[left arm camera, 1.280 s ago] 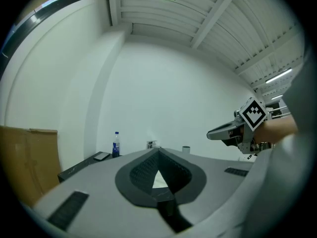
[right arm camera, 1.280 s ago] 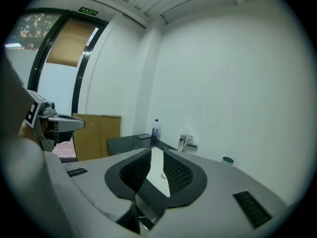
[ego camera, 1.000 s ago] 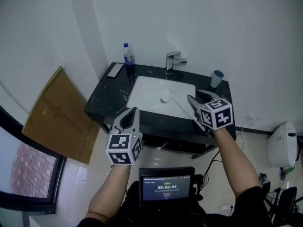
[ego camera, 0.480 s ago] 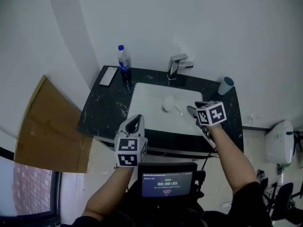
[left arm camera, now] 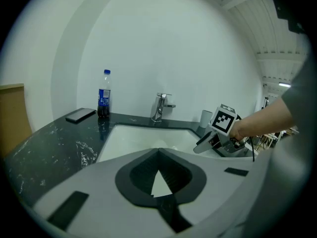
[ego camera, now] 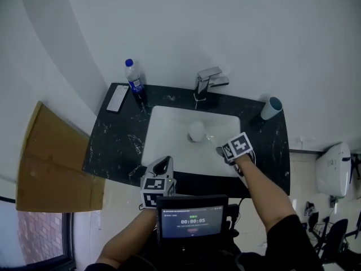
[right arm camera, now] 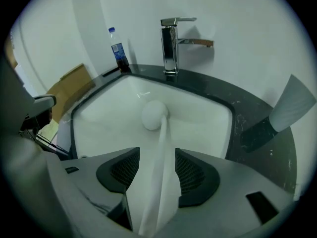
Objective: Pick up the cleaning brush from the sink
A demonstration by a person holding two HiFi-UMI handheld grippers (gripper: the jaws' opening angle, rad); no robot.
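- My left gripper, clenched on nothing, hangs at the counter's front edge.
- My right gripper, jaws just opened, straddles the brush handle lying in the sink, with gaps on both sides.
- Bare basin runs beyond to the faucet.

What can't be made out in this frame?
Blue bottle label: too small in every view.
Flat dark item beside it: head view, too small to identify.
Cleaning brush bristles: white against white sink, no detail.
Cup contents: head view, too small.
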